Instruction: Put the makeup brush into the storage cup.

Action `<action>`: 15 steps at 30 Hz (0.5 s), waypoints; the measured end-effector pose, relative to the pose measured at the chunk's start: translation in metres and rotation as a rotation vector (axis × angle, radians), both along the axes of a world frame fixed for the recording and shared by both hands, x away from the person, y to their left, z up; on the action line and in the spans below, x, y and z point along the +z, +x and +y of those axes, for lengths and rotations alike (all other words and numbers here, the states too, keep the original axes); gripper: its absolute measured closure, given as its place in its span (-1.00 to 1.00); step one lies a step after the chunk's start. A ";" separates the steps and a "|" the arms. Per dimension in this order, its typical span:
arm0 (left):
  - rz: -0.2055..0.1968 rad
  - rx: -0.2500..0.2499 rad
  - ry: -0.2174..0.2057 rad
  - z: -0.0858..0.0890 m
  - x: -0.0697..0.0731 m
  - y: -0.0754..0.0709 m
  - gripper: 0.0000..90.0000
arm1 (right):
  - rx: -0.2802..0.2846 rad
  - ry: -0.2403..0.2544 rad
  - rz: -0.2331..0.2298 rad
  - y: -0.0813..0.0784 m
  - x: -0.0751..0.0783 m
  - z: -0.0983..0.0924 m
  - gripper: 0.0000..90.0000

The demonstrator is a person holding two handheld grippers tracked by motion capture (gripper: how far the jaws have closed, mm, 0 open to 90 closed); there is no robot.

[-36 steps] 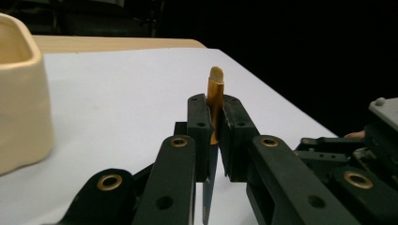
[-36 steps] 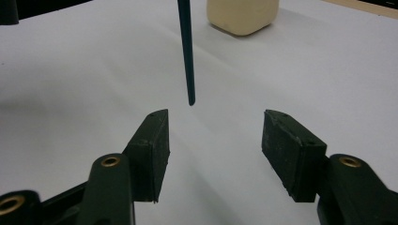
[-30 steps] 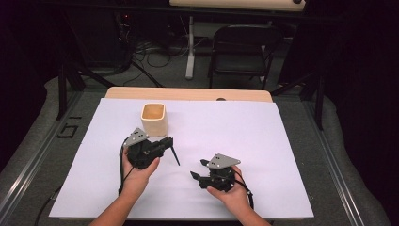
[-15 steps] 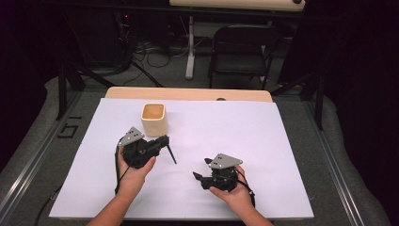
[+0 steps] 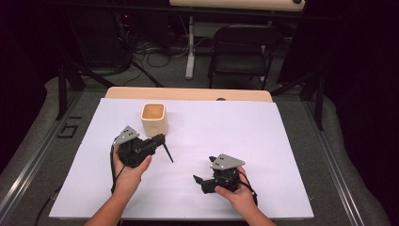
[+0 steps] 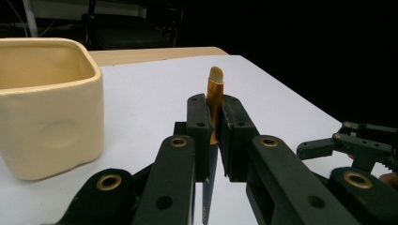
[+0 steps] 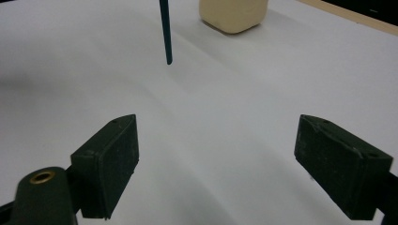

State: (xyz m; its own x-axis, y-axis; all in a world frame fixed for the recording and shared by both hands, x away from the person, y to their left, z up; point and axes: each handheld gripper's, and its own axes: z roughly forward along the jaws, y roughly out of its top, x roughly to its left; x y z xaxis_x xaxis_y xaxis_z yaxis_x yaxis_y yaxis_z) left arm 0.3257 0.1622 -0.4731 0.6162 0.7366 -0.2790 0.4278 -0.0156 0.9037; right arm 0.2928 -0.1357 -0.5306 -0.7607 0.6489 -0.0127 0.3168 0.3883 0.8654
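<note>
Pen [image 6: 215, 101] clamped in left hand-held gripper [image 5: 157, 140], just beside cream cup [image 5: 154, 118]. Right hand-held gripper [image 7: 216, 159] just opened wide, nothing between, above white tabletop [image 5: 263, 136].

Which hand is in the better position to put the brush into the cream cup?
Left, probably. The left gripper is shut on the brush close beside the cup; the right gripper is open, holds nothing, and is farther away.

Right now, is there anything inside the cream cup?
The cream cup looks empty as far as its inner walls show in the left gripper view; its bottom is hidden by the rim. The brush is outside it, clamped in the left gripper.
</note>
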 end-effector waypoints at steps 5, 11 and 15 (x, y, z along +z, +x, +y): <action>-0.002 0.006 0.002 0.002 0.001 -0.001 0.86 | 0.003 0.014 0.006 -0.001 0.002 -0.003 -0.70; -0.003 0.014 0.006 0.006 0.001 -0.001 0.86 | 0.001 0.022 0.009 -0.001 0.003 -0.007 -0.70; -0.006 0.022 0.014 0.007 0.001 -0.001 0.86 | -0.001 0.020 0.007 0.000 0.003 -0.008 -0.70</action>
